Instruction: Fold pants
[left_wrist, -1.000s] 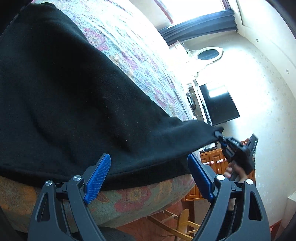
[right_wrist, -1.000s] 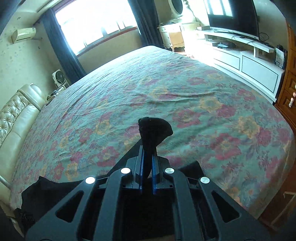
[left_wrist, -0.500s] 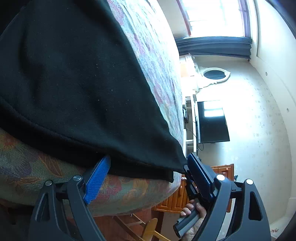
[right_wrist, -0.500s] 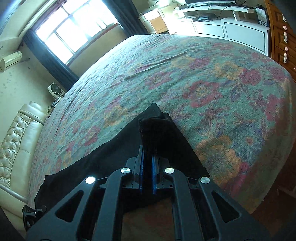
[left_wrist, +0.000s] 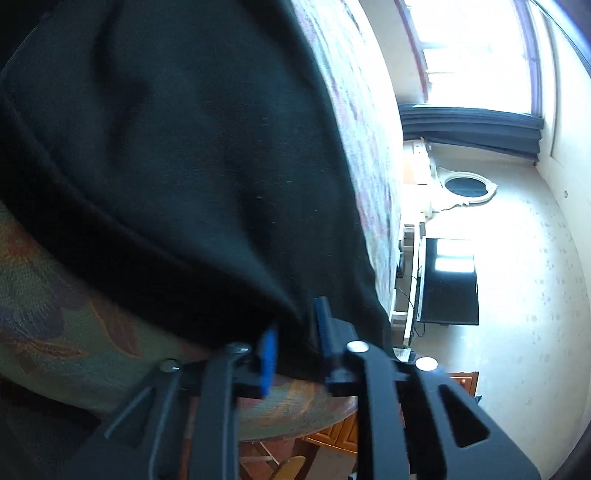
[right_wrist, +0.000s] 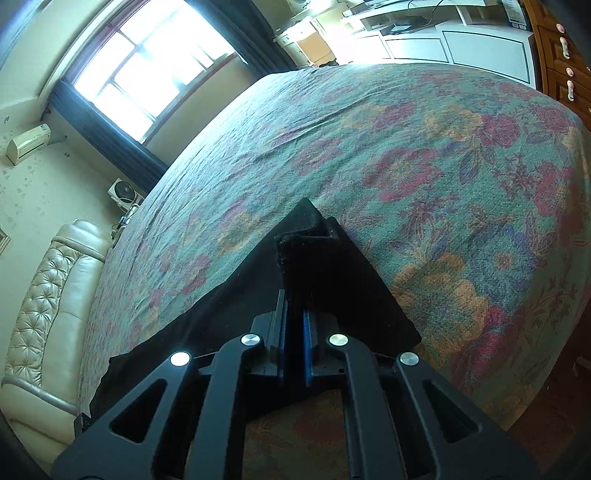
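Black pants (left_wrist: 177, 155) lie spread on the bed with the floral cover (left_wrist: 66, 332), filling most of the left wrist view. My left gripper (left_wrist: 295, 341) is shut on the pants' near edge, with black cloth pinched between its blue pads (left_wrist: 267, 356). In the right wrist view the pants (right_wrist: 236, 317) lie along the near side of the bed. My right gripper (right_wrist: 293, 328) is shut on a corner of the pants, and a bunch of cloth (right_wrist: 306, 258) stands up ahead of its fingertips.
The floral bed cover (right_wrist: 424, 155) stretches far ahead of the right gripper. A cream leather headboard (right_wrist: 48, 302) is at the left. A TV (left_wrist: 448, 280) and white cabinet stand beyond the bed's foot. Wooden drawers (right_wrist: 561, 62) are at the right.
My left gripper has closed from wide open onto the pants' near edge. My right gripper has lowered its held corner down to the bed, so the pants lie flatter.
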